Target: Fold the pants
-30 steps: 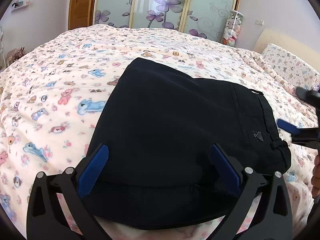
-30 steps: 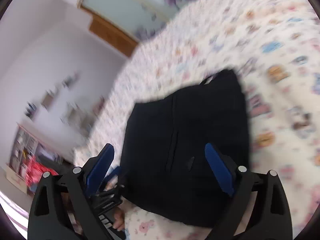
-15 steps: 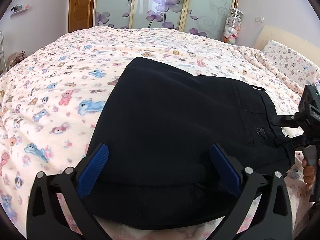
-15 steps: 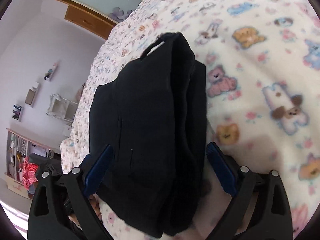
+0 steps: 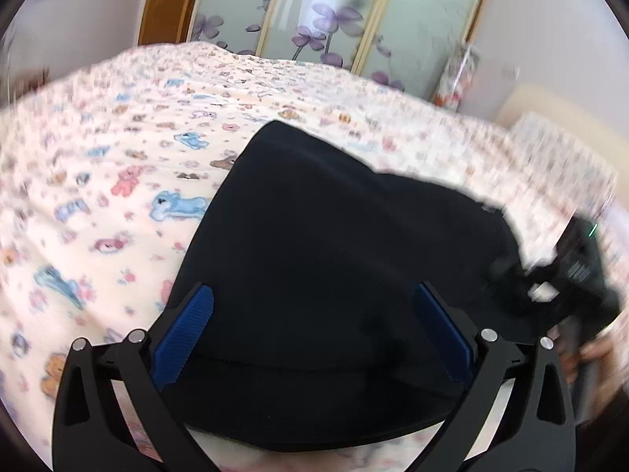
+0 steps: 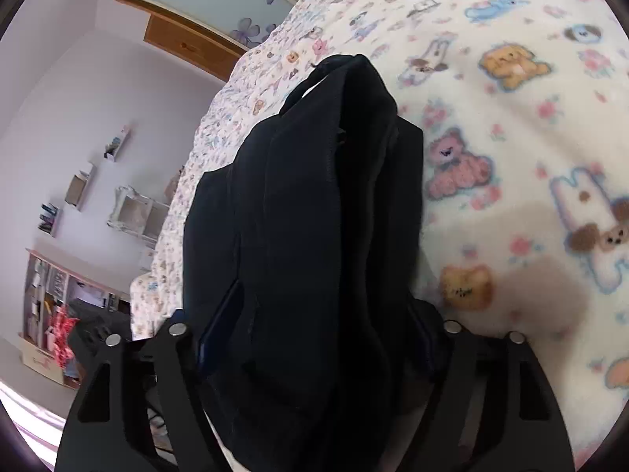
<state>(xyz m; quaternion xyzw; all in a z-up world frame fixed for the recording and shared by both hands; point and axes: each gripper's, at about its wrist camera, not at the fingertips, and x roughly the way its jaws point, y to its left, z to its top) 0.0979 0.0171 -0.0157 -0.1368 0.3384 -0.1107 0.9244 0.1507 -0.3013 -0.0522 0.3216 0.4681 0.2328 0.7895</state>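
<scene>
Left wrist view: bed (image 5: 118,181) under cartoon-animal blanket, flower-patterned glass wardrobe doors (image 5: 314,19) behind, white walls. Folded black pants (image 5: 334,275) lie on blanket, long axis running left-right, waistband end toward right gripper (image 6: 314,334). Left gripper (image 5: 314,334) jaws wide, pants edge between, pads clear. Right jaws just closed in, pads pressing bunched waistband.

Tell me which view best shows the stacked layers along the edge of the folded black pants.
The right wrist view: it looks along the folded edge of the black pants, so the layers stand out clearly. The left wrist view shows the pants only as a flat, blurred dark top surface on the bedspread.
</scene>
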